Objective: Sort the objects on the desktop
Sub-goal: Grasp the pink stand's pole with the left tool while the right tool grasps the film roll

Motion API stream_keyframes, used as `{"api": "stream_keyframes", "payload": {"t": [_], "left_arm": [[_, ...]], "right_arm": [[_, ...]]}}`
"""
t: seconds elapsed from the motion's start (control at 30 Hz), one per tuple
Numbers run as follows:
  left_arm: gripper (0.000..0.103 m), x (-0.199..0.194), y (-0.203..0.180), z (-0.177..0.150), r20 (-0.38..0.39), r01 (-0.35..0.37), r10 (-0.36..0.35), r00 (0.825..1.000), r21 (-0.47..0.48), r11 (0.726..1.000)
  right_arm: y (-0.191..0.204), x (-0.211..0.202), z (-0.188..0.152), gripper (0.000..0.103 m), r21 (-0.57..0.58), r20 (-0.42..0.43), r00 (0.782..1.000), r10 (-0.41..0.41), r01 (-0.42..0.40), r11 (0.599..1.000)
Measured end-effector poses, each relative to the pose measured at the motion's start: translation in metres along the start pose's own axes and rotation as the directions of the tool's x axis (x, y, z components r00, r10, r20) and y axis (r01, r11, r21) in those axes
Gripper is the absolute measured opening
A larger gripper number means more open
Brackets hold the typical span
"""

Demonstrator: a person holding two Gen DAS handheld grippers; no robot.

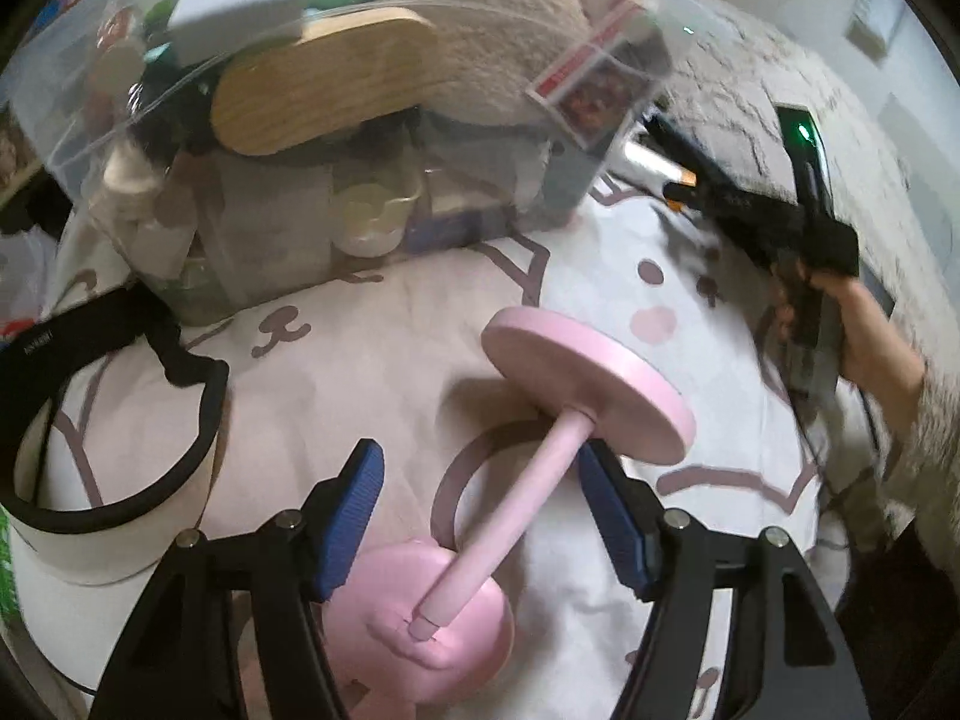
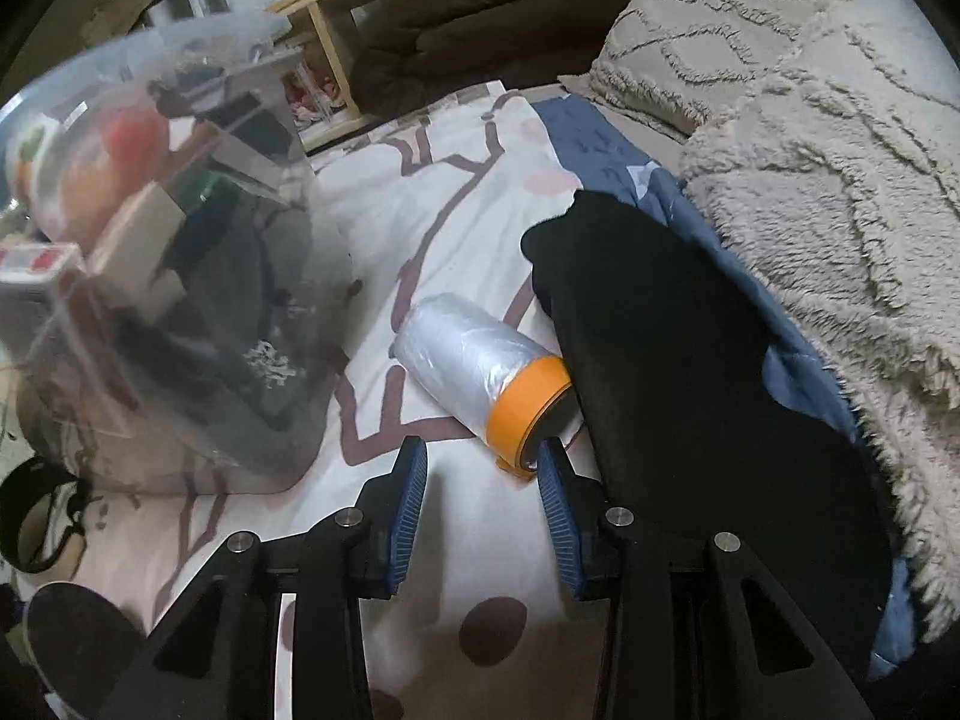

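The pink stand (image 1: 528, 462), a smooth matte thing with a round disc at one end, a thin rod and a rounded lump at the other, lies tilted on a white sheet (image 1: 390, 312) printed with mauve outlines and pink dots; in the left wrist view the left gripper (image 1: 480, 501) has its ribbed blue pads spread wide, the rod passing between them close to the right pad, though whether it touches is unclear, and nothing is clamped; behind stands a clear plastic bin (image 1: 312, 138) crammed with goods, among them a wooden oval board (image 1: 324, 84) and a beige plush (image 1: 498, 42); a white visor (image 1: 90, 480) with black edging lies at the left; at the right a hand (image 1: 864, 336) grips the black handle of the other tool, blurred, before a fleecy grey blanket (image 1: 750, 78); in the right wrist view the right gripper (image 2: 483, 504) hovers released over the same sheet, its right pad just beside the orange end of a film roll (image 2: 480, 360), a cylinder of wrinkled clear plastic lying on its side; a flat black cloth (image 2: 690, 372) lies to the right on blue fabric (image 2: 606, 150); the bin rises at the left, and a wooden frame (image 2: 336, 48) shows behind.
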State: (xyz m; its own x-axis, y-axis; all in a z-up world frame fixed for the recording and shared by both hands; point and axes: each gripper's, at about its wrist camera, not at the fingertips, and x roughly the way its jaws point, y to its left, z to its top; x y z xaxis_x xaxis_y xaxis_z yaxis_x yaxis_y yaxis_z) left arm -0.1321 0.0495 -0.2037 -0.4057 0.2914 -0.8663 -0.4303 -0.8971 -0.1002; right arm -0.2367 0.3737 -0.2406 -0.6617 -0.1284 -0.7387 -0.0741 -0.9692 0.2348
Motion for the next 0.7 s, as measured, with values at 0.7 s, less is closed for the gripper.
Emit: {"api": "stream_keyframes", "payload": {"t": [0.7], "left_arm": [[0.069,-0.002,0.000,-0.005,-0.001,-0.076,0.076,0.997,0.093,0.993]], "right_arm": [[0.019,0.007,0.004,0.039,0.004,0.002,0.977,0.213,-0.213,0.977]]}}
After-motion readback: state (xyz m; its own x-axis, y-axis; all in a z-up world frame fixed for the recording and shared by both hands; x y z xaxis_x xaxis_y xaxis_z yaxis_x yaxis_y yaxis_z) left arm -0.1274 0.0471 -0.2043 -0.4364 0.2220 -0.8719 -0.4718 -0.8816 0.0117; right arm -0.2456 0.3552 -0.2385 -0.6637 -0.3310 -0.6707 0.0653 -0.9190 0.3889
